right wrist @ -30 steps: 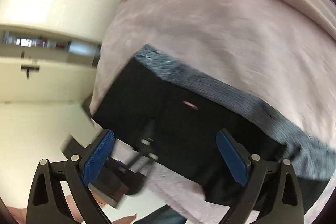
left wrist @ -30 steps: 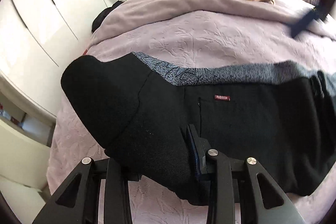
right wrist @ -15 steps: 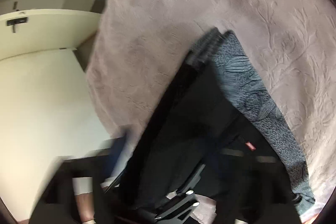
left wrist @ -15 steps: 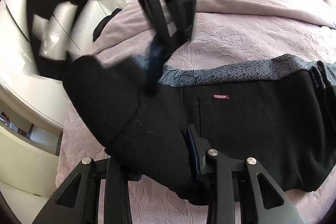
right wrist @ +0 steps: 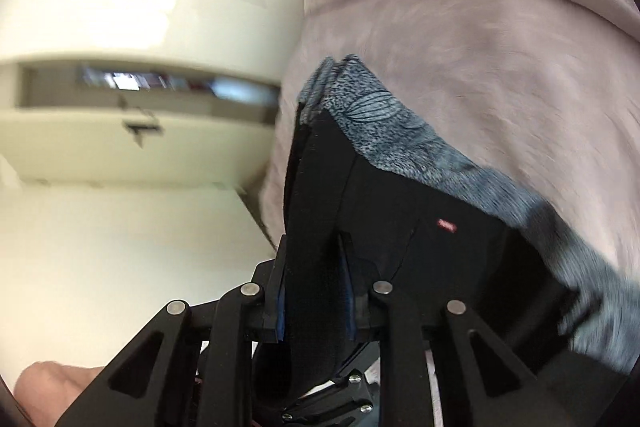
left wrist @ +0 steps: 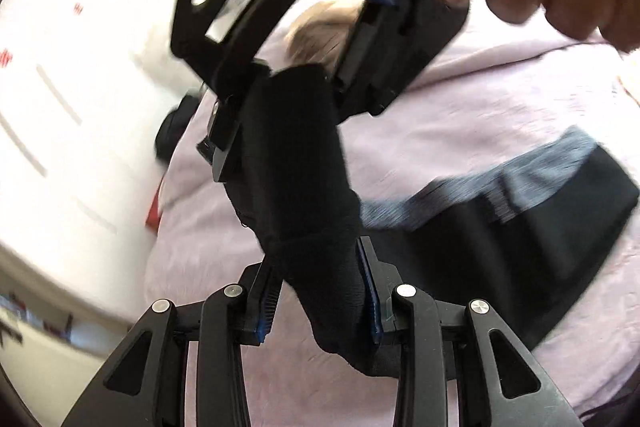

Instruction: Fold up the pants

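The black pants [left wrist: 500, 239] with a grey patterned waistband [left wrist: 532, 171] lie on the lilac bedspread [left wrist: 460, 115]. My left gripper [left wrist: 320, 291] is shut on a lifted fold of the black fabric [left wrist: 296, 167]. My right gripper [left wrist: 224, 135] shows above it in the left wrist view, shut on the far end of the same fold. In the right wrist view my right gripper [right wrist: 312, 295] pinches the black fabric [right wrist: 312, 211] beside the waistband [right wrist: 384, 131] and the small red label [right wrist: 447, 225].
White wardrobe doors [left wrist: 60, 87] stand left of the bed. A brown blanket [left wrist: 316, 31] lies at the bed's head. A dark item [left wrist: 172, 135] sits by the bed's left edge. The bedspread edge [right wrist: 280, 147] drops to the pale floor [right wrist: 120, 247].
My right gripper came over from the right, closed on the pants' left end, and both grippers have lifted that end off the bed. Both views are blurred by motion.
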Motion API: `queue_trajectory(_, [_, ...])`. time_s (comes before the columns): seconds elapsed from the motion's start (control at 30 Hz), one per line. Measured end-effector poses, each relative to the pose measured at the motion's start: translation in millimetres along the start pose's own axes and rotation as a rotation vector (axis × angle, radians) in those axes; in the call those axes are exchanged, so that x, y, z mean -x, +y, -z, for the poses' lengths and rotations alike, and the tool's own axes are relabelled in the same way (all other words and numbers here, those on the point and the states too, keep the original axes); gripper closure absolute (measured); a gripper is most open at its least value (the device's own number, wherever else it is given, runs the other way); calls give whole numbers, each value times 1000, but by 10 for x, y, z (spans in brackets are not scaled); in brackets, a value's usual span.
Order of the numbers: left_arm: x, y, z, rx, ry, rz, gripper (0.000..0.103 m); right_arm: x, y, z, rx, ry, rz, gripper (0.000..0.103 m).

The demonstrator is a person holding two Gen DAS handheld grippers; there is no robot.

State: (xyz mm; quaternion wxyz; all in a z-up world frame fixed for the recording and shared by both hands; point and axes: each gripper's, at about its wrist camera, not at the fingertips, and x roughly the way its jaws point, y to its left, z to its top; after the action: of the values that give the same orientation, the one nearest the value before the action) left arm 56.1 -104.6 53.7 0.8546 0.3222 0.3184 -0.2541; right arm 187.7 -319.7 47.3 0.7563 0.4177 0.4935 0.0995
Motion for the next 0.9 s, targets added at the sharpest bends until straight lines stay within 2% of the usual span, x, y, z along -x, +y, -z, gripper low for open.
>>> queue_trajectory(0.13, [271, -570, -327, -99, -57, 84, 66, 848, -435, 593, -60, -174, -67, 80])
queue_trajectory(0.23, [375, -1073, -505, -182, -71, 158, 66, 1345, -861, 1060, -118, -271, -73, 80])
queue_trajectory(0.33, [401, -1616, -586, -267, -59, 216, 66, 1645, -1344, 1484, -195, -336, -75, 80])
queue_trajectory(0.43, [380, -2142, -569, -355, -50, 238, 66, 1834, -1820, 1849, -257, -383, -67, 80])
queue_trajectory(0.53, [330, -2569, -506, -414, -30, 259, 66, 1912, -2293, 2124, -326, -406, -67, 80])
queue_trajectory(0.7, [126, -3041, -351, -472, 45, 283, 66, 1781, -2878, 2325, -385, -382, -21, 80])
queue_trajectory(0.8, [55, -3096, -313, -488, 75, 268, 60, 1695, -3078, 2331, -407, -371, -19, 80])
queue_trajectory(0.9, [47, -2958, -324, -453, 112, 323, 53, 1665, -3085, 2341, -411, -393, -19, 76])
